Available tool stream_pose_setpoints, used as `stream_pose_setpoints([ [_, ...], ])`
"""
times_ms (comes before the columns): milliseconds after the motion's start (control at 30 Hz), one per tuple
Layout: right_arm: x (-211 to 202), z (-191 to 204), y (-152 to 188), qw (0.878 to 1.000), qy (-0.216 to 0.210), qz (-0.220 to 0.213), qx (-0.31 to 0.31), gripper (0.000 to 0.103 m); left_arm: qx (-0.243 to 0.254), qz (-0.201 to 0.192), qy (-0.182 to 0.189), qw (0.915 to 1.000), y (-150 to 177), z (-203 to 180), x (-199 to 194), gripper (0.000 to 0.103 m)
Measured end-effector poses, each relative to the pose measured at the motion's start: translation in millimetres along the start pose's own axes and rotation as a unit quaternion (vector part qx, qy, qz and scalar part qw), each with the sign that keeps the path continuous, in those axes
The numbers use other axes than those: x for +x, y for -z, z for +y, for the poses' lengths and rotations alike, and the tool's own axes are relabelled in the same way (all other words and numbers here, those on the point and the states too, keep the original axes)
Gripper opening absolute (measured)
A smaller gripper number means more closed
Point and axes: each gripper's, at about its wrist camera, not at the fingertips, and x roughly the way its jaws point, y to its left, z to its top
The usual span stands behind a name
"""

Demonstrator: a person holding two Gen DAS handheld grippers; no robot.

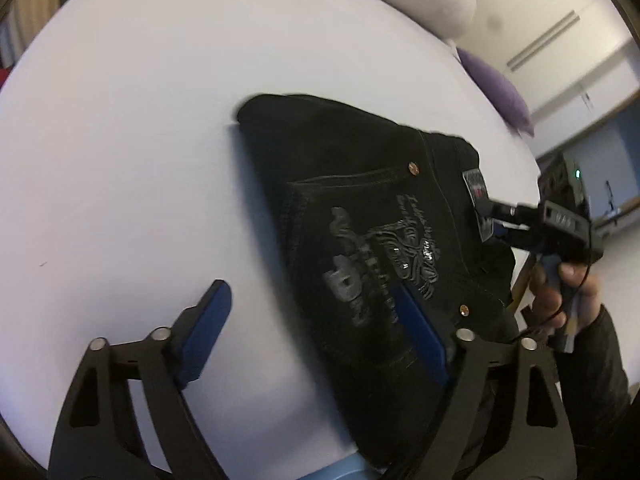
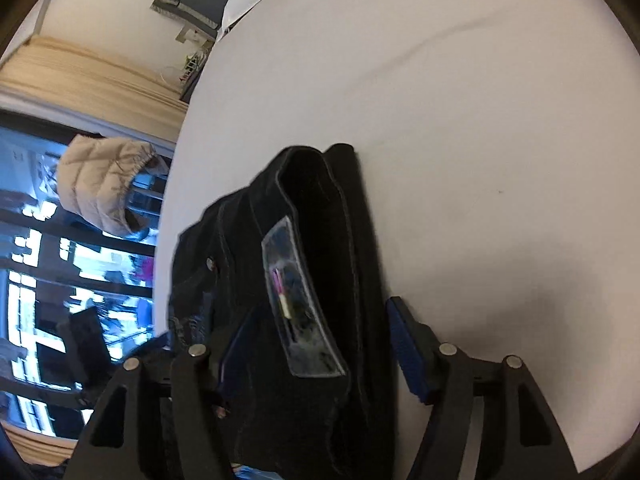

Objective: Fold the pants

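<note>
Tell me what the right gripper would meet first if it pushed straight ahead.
Probably the black pants: the right gripper stands open astride their waistband edge, so the folded denim lies directly ahead. Depth is unclear.

1. The folded pants [image 1: 360, 216] run off the bottom edge of the left wrist view, so their lower end is unseen.
2. The patch [image 2: 300, 304] on the waistband is too blurred to read.
3. The left gripper [image 1: 316, 332] has its right pad partly sunk into dark cloth.
4. The right gripper [image 2: 316, 348] has its left finger largely hidden behind the pants.
</note>
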Motion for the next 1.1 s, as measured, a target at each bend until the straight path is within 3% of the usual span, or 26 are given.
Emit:
stream_pose_setpoints([
  [100, 8.2, 8.0, -1.3, 1.0, 0.004, 0.013, -0.018, 0.068, 0.005, 0.022, -0.007, 0.9997, -4.5, -5.6, 20.6, 0.066],
  [200, 15.5, 19.7, -0.9, 0.998, 0.026, 0.024, -0.049, 0.061, 0.015, 0.025, -0.01, 0.9995, -6.2, -14.4, 24.7, 0.052],
  [367, 13.4, 24.1, 0.9, 0.997, 0.05, 0.019, -0.059, 0.037, 0.027, 0.022, -0.013, 0.9993, -6.2, -18.6, 26.3, 0.04],
  [433, 10.2, 29.6, 4.5, 0.996, 0.059, 0.013, -0.067, 0.031, 0.034, 0.017, -0.015, 0.9992, -5.3, -23.6, 25.2, 0.034],
  [700, 2.5, 71.5, 12.8, 0.987, 0.114, -0.006, -0.115, 0.021, 0.053, 0.002, -0.016, 0.9985, -6.3, -35.0, 12.9, 0.023],
  [933, -5.7, 118.5, 9.6, 0.982, 0.108, -0.018, -0.155, 0.02, 0.057, -0.02, -0.015, 0.998, -13.4, -38.8, -10.7, 0.02],
  [1100, 8.3, 154.2, -13.6, 0.981, 0.082, -0.024, -0.176, 0.02, 0.047, -0.057, -0.036, 0.9966, -40.2, -11.8, -44.9, 0.019],
])
